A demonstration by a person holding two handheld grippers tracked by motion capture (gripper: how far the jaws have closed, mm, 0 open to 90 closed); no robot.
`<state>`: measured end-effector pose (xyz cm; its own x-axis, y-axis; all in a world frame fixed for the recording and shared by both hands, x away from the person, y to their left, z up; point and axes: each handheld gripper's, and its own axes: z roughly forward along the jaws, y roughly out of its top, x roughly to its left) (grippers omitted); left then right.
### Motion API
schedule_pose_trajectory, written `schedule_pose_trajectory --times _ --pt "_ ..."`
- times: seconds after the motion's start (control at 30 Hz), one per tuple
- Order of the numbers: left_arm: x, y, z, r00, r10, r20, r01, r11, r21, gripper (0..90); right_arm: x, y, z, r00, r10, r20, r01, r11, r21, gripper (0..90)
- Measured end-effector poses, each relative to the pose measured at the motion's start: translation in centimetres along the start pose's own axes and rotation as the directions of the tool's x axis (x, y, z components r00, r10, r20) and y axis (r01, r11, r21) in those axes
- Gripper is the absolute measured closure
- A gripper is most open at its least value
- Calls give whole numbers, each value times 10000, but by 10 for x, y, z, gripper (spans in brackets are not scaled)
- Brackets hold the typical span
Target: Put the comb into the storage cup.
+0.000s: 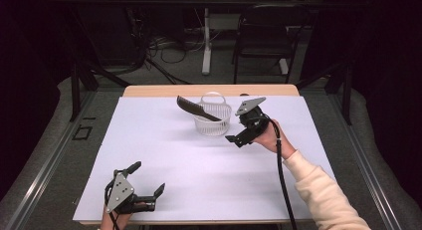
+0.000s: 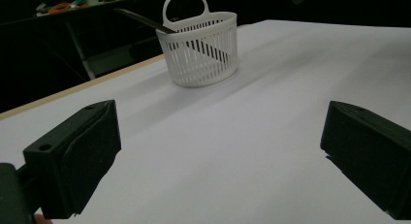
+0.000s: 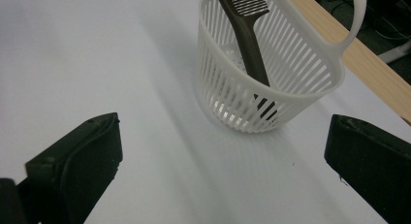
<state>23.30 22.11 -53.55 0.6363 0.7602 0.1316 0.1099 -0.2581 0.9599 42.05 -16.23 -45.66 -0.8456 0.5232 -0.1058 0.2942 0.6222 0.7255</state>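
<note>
High view is showing a white slotted basket (image 1: 213,115) sitting just above the centre of the frame on the white table cover (image 1: 199,170), with a dark comb (image 1: 196,109) leaning inside it, its toothed end sticking out over the rim toward the upper left. The right gripper (image 1: 239,133) is hovering just to the right of the basket, its jaws standing wide apart and gripping nothing. The left gripper (image 1: 147,182) is resting low at the bottom left of the frame, well apart from the basket, jaws likewise spread wide and empty.

Right gripper view is looking down on the basket (image 3: 271,83) in the upper middle, with the comb (image 3: 249,37) running down along the inside, its handle end reaching the bottom. Left gripper view is catching the basket (image 2: 201,52) far off at the top.

Judging from this, the placing of the comb appears done: it is sitting in the basket and both tools are free. What looks left is little more than drawing the right gripper away.
</note>
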Motion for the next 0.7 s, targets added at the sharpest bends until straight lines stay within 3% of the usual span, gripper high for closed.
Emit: schedule_pose_trajectory --times 0.7 --pt "-1 1 0 10000 30 -17 -31 10000 -30 7 11 -30 -22 9997 225 -84 -226 9997 -27 0"
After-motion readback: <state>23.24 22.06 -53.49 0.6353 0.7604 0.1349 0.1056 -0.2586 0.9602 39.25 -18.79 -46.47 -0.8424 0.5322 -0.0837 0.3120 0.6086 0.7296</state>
